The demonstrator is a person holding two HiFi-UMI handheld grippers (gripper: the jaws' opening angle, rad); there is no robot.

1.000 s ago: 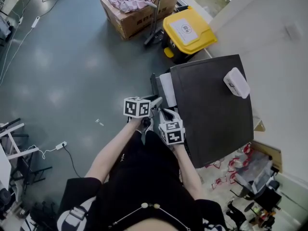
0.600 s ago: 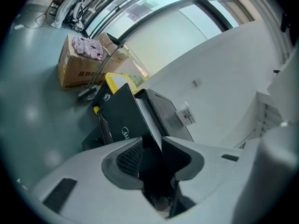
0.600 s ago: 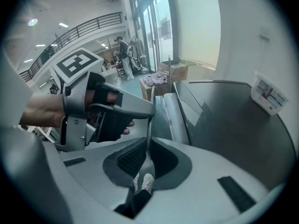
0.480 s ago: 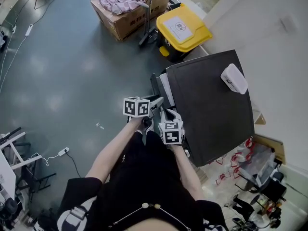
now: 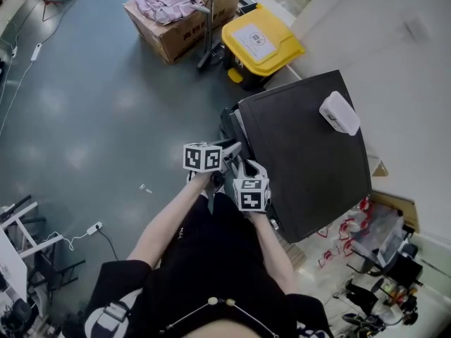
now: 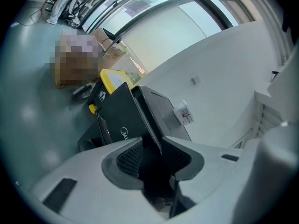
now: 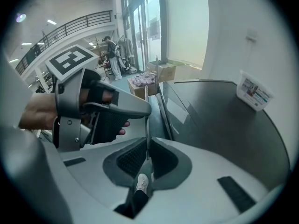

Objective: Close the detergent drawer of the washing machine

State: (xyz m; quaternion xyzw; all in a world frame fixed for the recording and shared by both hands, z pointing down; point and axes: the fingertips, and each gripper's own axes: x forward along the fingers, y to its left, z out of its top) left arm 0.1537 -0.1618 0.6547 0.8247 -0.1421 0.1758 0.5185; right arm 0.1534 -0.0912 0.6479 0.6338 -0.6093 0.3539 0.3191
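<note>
While both claws sit side by side at its front top corner, the washing machine [image 5: 310,160] shows mostly as a dark lid from the head view. Left claw [image 5: 230,149] points roughly level at the machine front. In the left gripper view the left claw [image 6: 152,155] is spread, with only dark space between the pads. The machine's front top edge runs down into that gap, contact not clear. Right claw [image 5: 243,169] is just beside the left one, on the machine side, and tilted steeply down. In its own view the right claw [image 7: 146,154] is pressed almost together with only a thin slit. It pinches nothing, and a shoe [image 7: 142,185] on the floor shows below the pads.

Detergent drawer [image 5: 238,122] is just ahead of the left claw tips. It reads as a pale strip with a dark front lip, still sticking out a little from the machine front. How far out is hard to tell.

Well beyond the claws on the lid's far side lies a white box [image 5: 340,113]. Further ahead on the floor [image 5: 91,97] stand a yellow-lidded bin [image 5: 262,39] and a cardboard box [image 5: 173,16] with clothes.
</note>
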